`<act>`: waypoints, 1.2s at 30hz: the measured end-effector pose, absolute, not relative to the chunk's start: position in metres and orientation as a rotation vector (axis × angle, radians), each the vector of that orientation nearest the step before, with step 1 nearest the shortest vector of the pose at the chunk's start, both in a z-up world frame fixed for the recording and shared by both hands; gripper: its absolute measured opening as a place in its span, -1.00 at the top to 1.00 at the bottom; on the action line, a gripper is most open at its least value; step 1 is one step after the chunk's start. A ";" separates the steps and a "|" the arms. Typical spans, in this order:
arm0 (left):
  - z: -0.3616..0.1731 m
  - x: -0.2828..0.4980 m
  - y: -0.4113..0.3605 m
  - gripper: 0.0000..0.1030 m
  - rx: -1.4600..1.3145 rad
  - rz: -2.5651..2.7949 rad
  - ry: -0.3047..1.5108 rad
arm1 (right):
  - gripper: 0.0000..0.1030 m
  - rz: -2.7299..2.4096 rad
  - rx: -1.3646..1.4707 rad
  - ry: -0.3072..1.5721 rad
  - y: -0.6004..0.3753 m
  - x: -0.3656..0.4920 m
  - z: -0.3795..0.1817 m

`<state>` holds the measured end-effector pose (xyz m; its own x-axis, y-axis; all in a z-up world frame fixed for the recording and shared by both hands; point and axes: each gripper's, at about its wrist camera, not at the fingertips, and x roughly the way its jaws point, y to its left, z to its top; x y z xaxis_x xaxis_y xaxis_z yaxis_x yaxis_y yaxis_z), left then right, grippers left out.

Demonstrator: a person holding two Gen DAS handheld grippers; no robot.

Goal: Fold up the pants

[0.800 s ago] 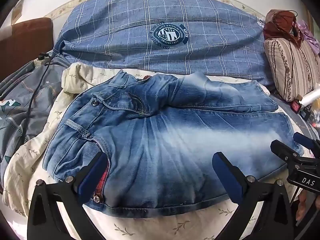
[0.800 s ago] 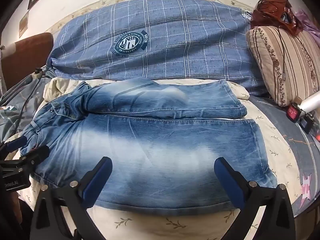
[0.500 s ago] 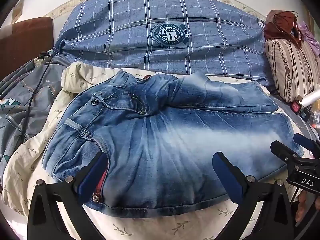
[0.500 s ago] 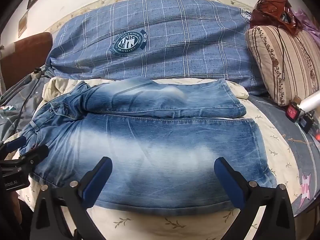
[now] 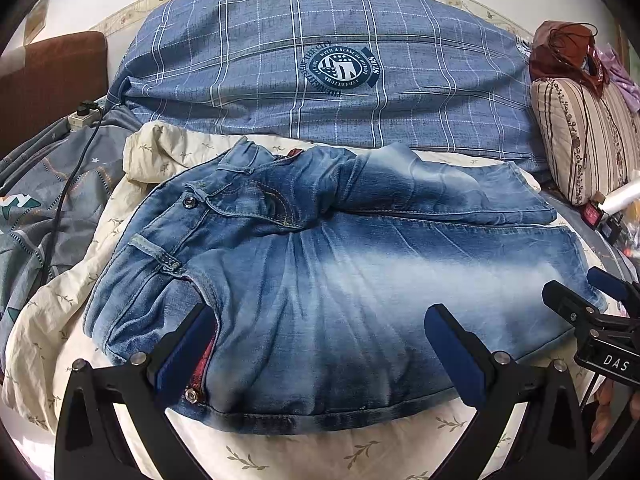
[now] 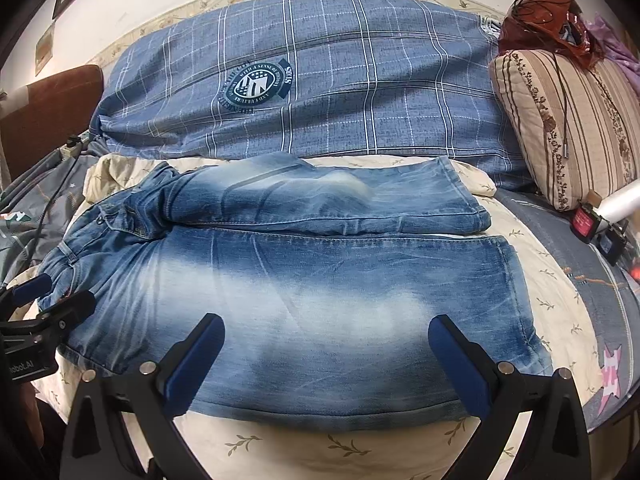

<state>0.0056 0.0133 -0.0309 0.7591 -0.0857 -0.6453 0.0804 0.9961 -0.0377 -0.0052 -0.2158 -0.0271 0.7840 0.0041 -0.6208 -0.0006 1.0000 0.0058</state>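
Faded blue jeans (image 5: 340, 280) lie flat on a cream floral sheet (image 5: 280, 452), waistband to the left, legs running right, the far leg lying a little apart from the near one. The jeans also fill the right wrist view (image 6: 312, 304). My left gripper (image 5: 320, 340) is open and empty, hovering over the near edge by the waistband and fly. My right gripper (image 6: 326, 354) is open and empty over the near leg, close to the hem. Each gripper shows at the edge of the other's view: the right (image 5: 592, 320), the left (image 6: 44, 304).
A large blue plaid pillow (image 5: 320, 72) lies behind the jeans. A striped beige cushion (image 6: 568, 120) with a brown bag (image 6: 540, 20) on it stands at the right. A grey patterned blanket with a black cable (image 5: 60, 200) lies left. Small items (image 6: 600, 224) sit at the right edge.
Both views have shifted only slightly; the jeans lie as before and both grippers stay open over the near edge.
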 end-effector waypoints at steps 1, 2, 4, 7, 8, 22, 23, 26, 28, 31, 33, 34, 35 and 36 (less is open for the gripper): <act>-0.031 0.006 0.013 -1.00 -0.007 -0.089 0.704 | -1.00 0.003 0.005 0.673 -0.216 -0.005 -0.027; -0.031 0.006 0.013 -1.00 -0.010 -0.091 0.706 | -1.00 0.003 0.009 0.675 -0.216 -0.005 -0.027; -0.032 0.006 0.012 -1.00 -0.008 -0.090 0.707 | -1.00 0.003 0.009 0.666 -0.216 -0.005 -0.027; -0.032 0.006 0.012 -1.00 -0.005 -0.093 0.708 | -1.00 0.001 0.008 0.663 -0.217 -0.006 -0.028; -0.032 0.006 0.012 -1.00 -0.002 -0.093 0.708 | -1.00 0.002 0.009 0.665 -0.217 -0.006 -0.028; -0.033 0.005 0.012 -1.00 -0.007 -0.098 0.710 | -1.00 0.011 0.034 0.641 -0.215 -0.005 -0.028; -0.033 0.005 0.012 -1.00 -0.005 -0.096 0.710 | -1.00 0.010 0.035 0.640 -0.215 -0.005 -0.028; -0.033 0.005 0.012 -1.00 -0.007 -0.100 0.713 | -1.00 0.013 0.049 0.624 -0.216 -0.006 -0.027; -0.033 0.005 0.013 -1.00 -0.011 -0.101 0.714 | -1.00 0.013 0.049 0.628 -0.216 -0.006 -0.028; -0.036 0.010 0.027 -1.00 -0.094 -0.153 0.763 | -1.00 0.020 0.055 0.636 -0.218 -0.006 -0.029; -0.039 0.011 0.051 -1.00 -0.219 -0.162 0.796 | -1.00 0.035 0.085 0.674 -0.225 -0.006 -0.031; -0.039 0.010 0.064 -1.00 -0.280 -0.154 0.802 | -1.00 0.045 0.116 0.687 -0.232 -0.008 -0.031; -0.039 0.009 0.079 -1.00 -0.340 -0.141 0.804 | -1.00 0.050 0.158 0.701 -0.242 -0.010 -0.031; -0.040 0.006 0.096 -1.00 -0.407 -0.120 0.807 | -1.00 0.050 0.192 0.710 -0.251 -0.013 -0.031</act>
